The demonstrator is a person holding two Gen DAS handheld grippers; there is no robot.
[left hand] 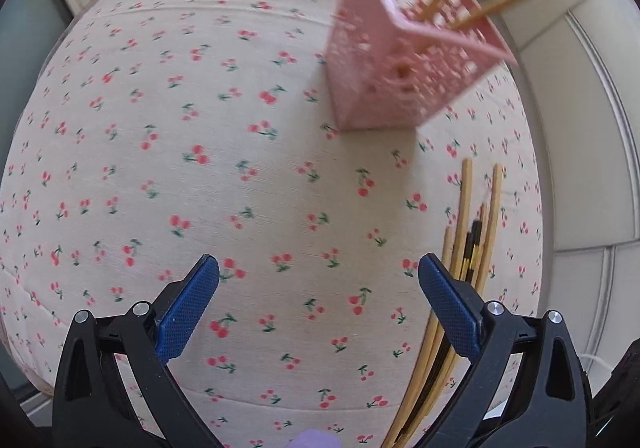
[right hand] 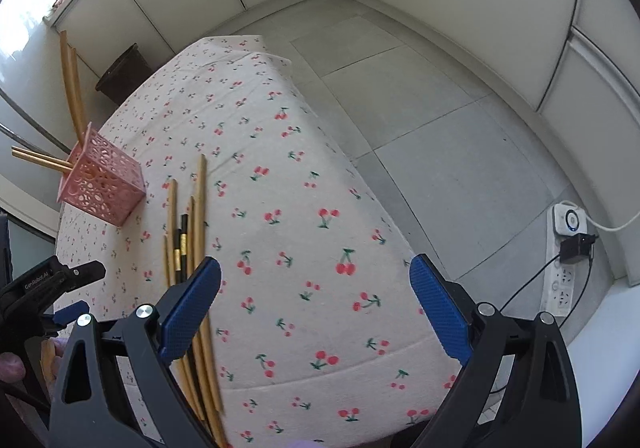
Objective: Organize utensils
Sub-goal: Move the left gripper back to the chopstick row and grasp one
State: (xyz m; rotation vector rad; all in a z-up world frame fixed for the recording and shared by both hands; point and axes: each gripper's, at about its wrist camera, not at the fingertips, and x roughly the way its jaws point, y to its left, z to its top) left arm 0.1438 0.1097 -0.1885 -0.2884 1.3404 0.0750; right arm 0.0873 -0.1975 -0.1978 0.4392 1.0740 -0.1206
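Both your grippers, left gripper (left hand: 318, 274) and right gripper (right hand: 314, 274), gape empty; a careless grab could scatter the loose chopsticks (right hand: 192, 232) at lower left or tip the pink holder (right hand: 105, 187).

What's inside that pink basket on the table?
Wooden chopsticks stand in the pink basket, their top ends leaning out over its rim; four show in the right view. Their lower ends and the basket's bottom are hidden behind its perforated walls.

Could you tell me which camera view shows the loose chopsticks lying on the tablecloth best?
The right wrist view: the loose chopsticks lie nearly whole beside the pink holder. In the left wrist view they sit at the right edge, partly hidden behind the open left hand-held gripper.
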